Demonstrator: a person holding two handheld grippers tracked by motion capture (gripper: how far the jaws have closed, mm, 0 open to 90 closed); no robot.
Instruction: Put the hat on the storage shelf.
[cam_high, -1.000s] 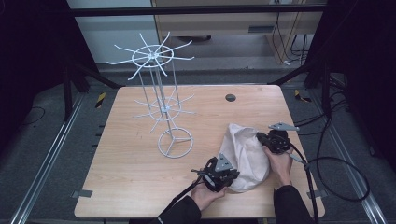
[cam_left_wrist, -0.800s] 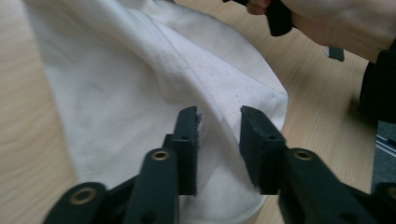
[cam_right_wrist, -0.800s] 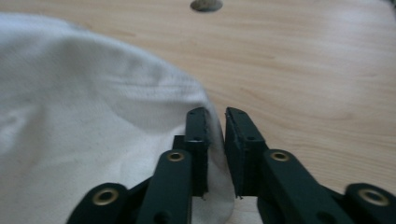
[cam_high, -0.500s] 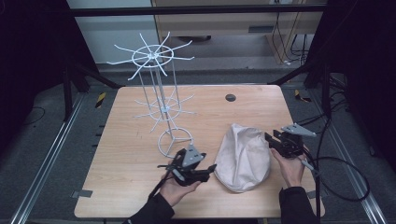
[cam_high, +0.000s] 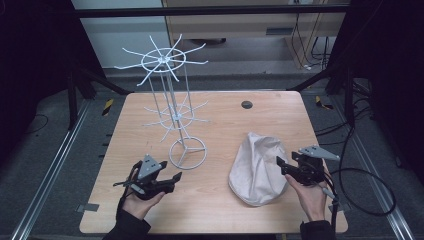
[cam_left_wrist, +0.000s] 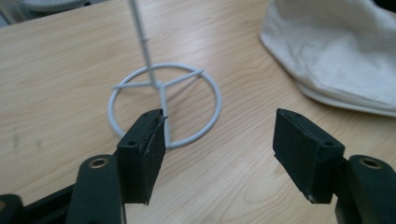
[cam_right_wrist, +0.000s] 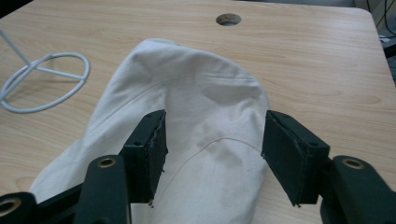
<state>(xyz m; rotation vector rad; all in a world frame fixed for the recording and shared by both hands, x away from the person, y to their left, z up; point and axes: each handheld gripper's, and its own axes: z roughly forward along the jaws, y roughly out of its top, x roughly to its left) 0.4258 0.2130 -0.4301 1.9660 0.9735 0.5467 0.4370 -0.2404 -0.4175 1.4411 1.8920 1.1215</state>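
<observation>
1. The left gripper (cam_high: 172, 176) has just been opening; its two black jaws stand wide apart over bare wood, with nothing between them. In the left gripper view the left pad (cam_left_wrist: 144, 156) sits in front of the near rim of the white wire ring base (cam_left_wrist: 163, 112), above it and apart from it.

2. The right gripper (cam_high: 280, 164) has likewise just been opening, and its jaws stand apart with no cloth pinched. In the right gripper view the cream fabric cap (cam_right_wrist: 196, 121) lies below and beyond the pads, the gap between them framing its crown.

3. The left hand (cam_high: 142, 197) comes in from six o'clock, palm under the gripper body, the jaws pointing towards about two o'clock in the high view.

4. The right hand (cam_high: 311, 195) also enters from six o'clock, holding its gripper so the jaws point towards about ten o'clock, at the cap's right edge.

5. The cap (cam_high: 257, 167) lies flat on the light wooden table (cam_high: 240, 215), at roughly four o'clock from the table's centre, just beside the right gripper and well apart from the left one.

6. The tall white wire display stand (cam_high: 167, 90) stands upright at about ten o'clock, its ring base near the left gripper.
</observation>
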